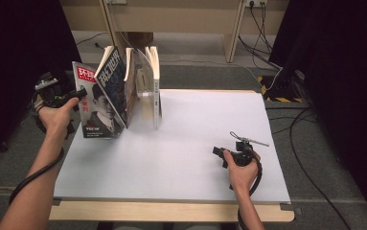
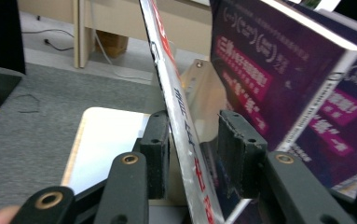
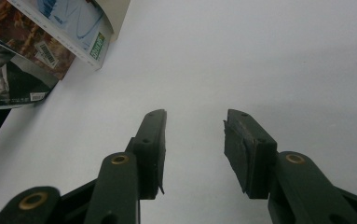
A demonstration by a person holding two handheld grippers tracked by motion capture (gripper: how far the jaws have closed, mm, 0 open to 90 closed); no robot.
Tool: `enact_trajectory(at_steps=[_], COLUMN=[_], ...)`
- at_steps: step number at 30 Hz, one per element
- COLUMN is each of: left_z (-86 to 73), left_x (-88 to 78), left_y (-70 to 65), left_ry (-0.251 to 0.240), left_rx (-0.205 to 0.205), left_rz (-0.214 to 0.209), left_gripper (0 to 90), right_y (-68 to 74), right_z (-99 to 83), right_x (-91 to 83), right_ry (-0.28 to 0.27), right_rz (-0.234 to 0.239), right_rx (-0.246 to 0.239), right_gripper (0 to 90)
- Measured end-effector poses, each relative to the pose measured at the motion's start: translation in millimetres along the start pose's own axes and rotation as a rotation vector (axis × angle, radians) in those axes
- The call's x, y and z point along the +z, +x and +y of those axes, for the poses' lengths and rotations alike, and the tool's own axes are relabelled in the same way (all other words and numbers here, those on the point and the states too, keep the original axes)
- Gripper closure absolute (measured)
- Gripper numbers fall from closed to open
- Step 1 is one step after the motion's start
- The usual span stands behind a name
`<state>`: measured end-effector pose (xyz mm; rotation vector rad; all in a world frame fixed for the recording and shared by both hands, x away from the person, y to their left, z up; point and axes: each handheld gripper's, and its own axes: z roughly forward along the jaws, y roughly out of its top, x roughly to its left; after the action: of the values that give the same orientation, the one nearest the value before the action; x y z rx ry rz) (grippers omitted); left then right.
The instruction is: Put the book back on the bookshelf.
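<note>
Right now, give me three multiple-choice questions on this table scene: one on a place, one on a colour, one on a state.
1. Where do the books stand?
A) at the far left of the table
B) at its near right corner
C) on the floor

2. What colour is the table top?
A) red
B) white
C) green

3. How is the right claw?
A) shut on a book
B) shut on a pen
C) open and empty

Answers:
1 A: in the high view they lean together at the far left.
2 B: the bare top is plain white.
3 C: its jaws stand apart with bare table between them.
</note>
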<state>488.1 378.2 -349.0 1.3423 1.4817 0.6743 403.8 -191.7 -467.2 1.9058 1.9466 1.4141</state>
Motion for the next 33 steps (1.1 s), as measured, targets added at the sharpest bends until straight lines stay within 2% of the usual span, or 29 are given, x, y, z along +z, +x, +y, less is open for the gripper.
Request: enact_trajectory(at_steps=[1,2,10,15,18,21,22,23,24,25,28,31,33], left_z=[0.0,1.6,7.3,11.0,12.4,15.2,16.0,16.7,16.7,17.0,21.1,22.7,22.2], left_x=[0.0,3.4,17.8,25.9,28.1,31.7,32.6,33.7,33.7,36.0,34.7,32.4,30.6], left_y=[0.0,1.2,4.5,6.8,7.0,9.8,11.4,13.5,13.5,15.8,11.7,5.5,3.9], left_ry=[0.000,0.008,0.028,0.052,0.063,0.099,0.113,0.140,0.140,0.199,0.227,0.231,0.228], left_rx=[0.000,-0.022,-0.049,-0.058,-0.040,-0.062,-0.085,-0.128,-0.128,-0.149,-0.085,-0.052,-0.048], left_rz=[0.000,-0.006,0.009,0.017,0.032,0.034,0.019,-0.008,-0.008,-0.016,-0.017,-0.022,-0.020], left_gripper=[62.9,63.0,63.4,65.0,65.6,70.1,71.9,74.3,76.0,76.3,79.7,81.9,83.9], right_y=[-0.2,-0.3,-0.3,-0.4,-0.8,-1.4,-1.2,-1.0,-1.0,-0.9,-0.5,-0.6,-0.8], right_z=[-0.1,-0.2,-0.4,-0.5,-0.2,-0.6,-0.8,-0.8,-0.8,-0.7,-0.7,-0.7,-0.8], right_x=[0.2,0.6,1.5,2.1,2.1,2.6,2.8,2.9,2.9,3.1,3.4,3.5,3.8], right_ry=[0.002,0.002,0.013,0.015,0.017,0.019,0.020,0.021,0.021,0.025,0.026,0.031,0.029], right_rz=[0.000,-0.001,-0.001,0.002,-0.001,0.005,0.003,0.002,0.002,0.001,0.005,-0.001,-0.002], right_rx=[0.002,0.002,0.010,0.009,0.000,0.003,0.006,0.007,0.007,0.008,0.006,0.009,0.001], right_gripper=[58.5,58.4,57.8,57.7,57.5,57.1,57.1,57.1,57.1,57.1,57.1,57.1,57.1])
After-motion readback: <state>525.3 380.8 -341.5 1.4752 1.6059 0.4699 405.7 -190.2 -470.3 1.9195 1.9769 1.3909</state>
